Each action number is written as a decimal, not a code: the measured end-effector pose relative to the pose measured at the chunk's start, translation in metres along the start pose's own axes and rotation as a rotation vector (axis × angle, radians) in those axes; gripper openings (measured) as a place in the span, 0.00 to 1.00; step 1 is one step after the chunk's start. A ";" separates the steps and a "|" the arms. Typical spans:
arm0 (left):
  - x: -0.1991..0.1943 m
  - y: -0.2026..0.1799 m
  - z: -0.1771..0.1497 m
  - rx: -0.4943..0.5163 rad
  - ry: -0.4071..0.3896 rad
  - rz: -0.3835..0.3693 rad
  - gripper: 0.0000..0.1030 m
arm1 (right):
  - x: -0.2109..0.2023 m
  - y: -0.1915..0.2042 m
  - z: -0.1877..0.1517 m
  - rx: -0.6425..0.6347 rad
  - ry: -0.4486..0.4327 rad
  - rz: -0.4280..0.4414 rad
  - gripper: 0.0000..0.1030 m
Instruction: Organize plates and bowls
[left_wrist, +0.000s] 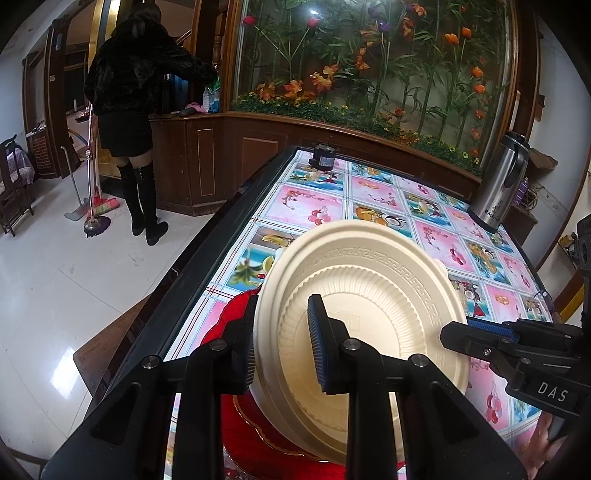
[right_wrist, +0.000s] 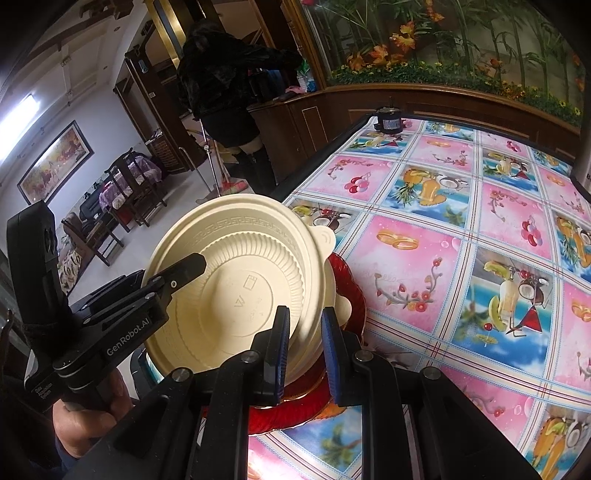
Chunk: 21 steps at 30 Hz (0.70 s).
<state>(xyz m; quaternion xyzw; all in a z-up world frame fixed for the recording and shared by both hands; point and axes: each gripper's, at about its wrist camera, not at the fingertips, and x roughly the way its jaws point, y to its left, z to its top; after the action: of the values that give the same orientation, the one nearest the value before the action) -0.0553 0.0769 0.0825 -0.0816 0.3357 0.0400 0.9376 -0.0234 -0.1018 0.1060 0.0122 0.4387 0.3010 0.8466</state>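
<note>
A cream plastic bowl (left_wrist: 369, 288) (right_wrist: 236, 273) sits upside down over a red plate (left_wrist: 236, 314) (right_wrist: 351, 291) near the table's left edge. My left gripper (left_wrist: 284, 347) is shut on the bowl's left rim, one blue pad outside and one on the upturned base. My right gripper (right_wrist: 304, 343) is shut on the bowl's opposite rim. It also shows in the left wrist view (left_wrist: 476, 332), and the left gripper shows in the right wrist view (right_wrist: 184, 269). The bowl looks tilted and held just above the plate.
The table (right_wrist: 461, 240) has a pink and blue fruit-print cloth. A steel thermos (left_wrist: 502, 181) stands at the right edge and a small black jar (left_wrist: 323, 157) at the far end. A person (left_wrist: 129, 110) with a broom stands on the floor to the left.
</note>
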 end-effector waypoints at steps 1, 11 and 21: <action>0.000 0.001 0.000 0.001 -0.001 0.003 0.22 | 0.000 0.000 0.000 0.001 0.000 0.000 0.19; -0.002 0.003 0.001 0.001 -0.004 0.006 0.22 | 0.000 -0.003 -0.002 0.006 -0.004 -0.001 0.19; -0.004 0.003 0.001 0.004 -0.006 0.014 0.22 | -0.002 -0.006 -0.003 0.010 -0.009 0.002 0.25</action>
<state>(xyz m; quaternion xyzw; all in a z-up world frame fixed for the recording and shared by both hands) -0.0578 0.0799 0.0851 -0.0773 0.3333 0.0461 0.9385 -0.0240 -0.1084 0.1039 0.0183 0.4363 0.2994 0.8484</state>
